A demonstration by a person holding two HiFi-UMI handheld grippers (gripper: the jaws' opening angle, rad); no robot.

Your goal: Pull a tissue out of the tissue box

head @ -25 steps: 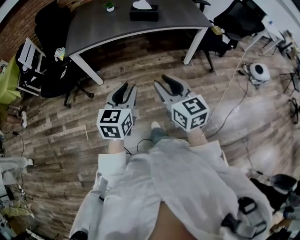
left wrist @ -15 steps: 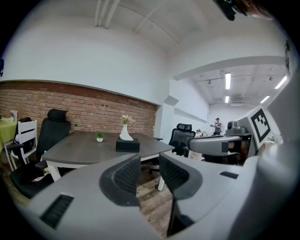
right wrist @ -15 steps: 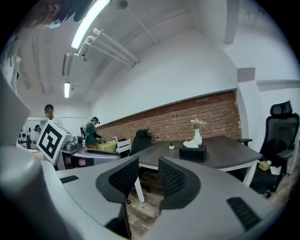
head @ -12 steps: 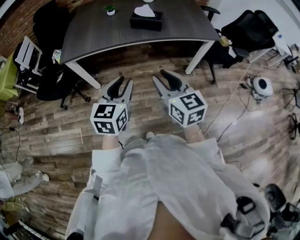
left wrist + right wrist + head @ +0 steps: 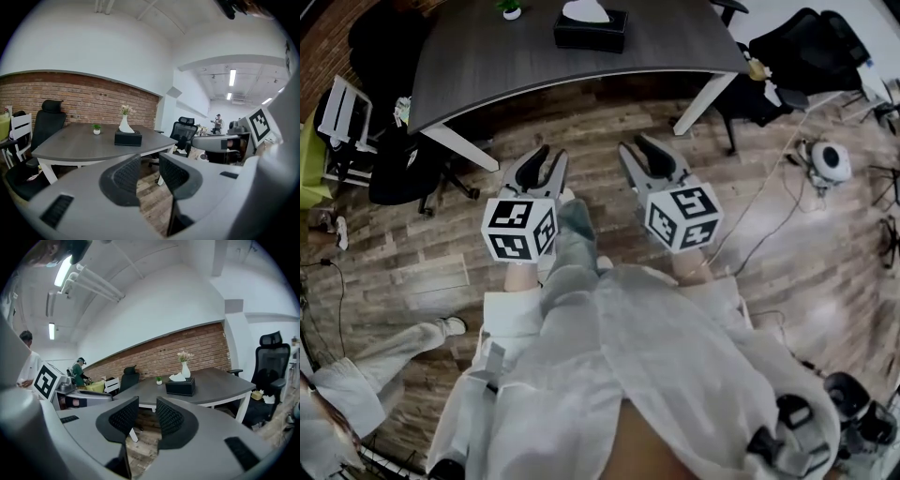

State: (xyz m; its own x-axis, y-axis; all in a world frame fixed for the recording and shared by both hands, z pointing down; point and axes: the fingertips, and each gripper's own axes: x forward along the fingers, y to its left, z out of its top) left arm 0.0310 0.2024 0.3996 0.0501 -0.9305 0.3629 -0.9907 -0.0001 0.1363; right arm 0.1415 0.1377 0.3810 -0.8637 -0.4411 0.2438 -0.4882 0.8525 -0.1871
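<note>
The black tissue box point(image 5: 591, 29) stands at the far side of the dark grey table point(image 5: 487, 66), with a white tissue point(image 5: 584, 11) sticking out of its top. My left gripper point(image 5: 547, 157) and right gripper point(image 5: 639, 148) hang side by side over the wooden floor, short of the table's near edge and well apart from the box. Both are open with nothing between their jaws. The left gripper point(image 5: 149, 168) view has the box point(image 5: 128, 138) ahead and slightly left. From the right gripper point(image 5: 146, 413), the box point(image 5: 180, 387) and tissue point(image 5: 177, 377) lie ahead and to the right.
A small potted plant point(image 5: 511, 9) and a white vase with flowers point(image 5: 186, 369) share the table. Black office chairs point(image 5: 403, 169) point(image 5: 802, 56) flank it, with a white chair point(image 5: 347, 112) at left. Cables and a round white device point(image 5: 832, 159) lie on the floor at right. Another person's legs point(image 5: 356, 375) are at lower left.
Both grippers have advanced together toward the table, whose near edge is now closer. The wearer's leg has stepped forward between the grippers. Another person's legs have come in at lower left.
</note>
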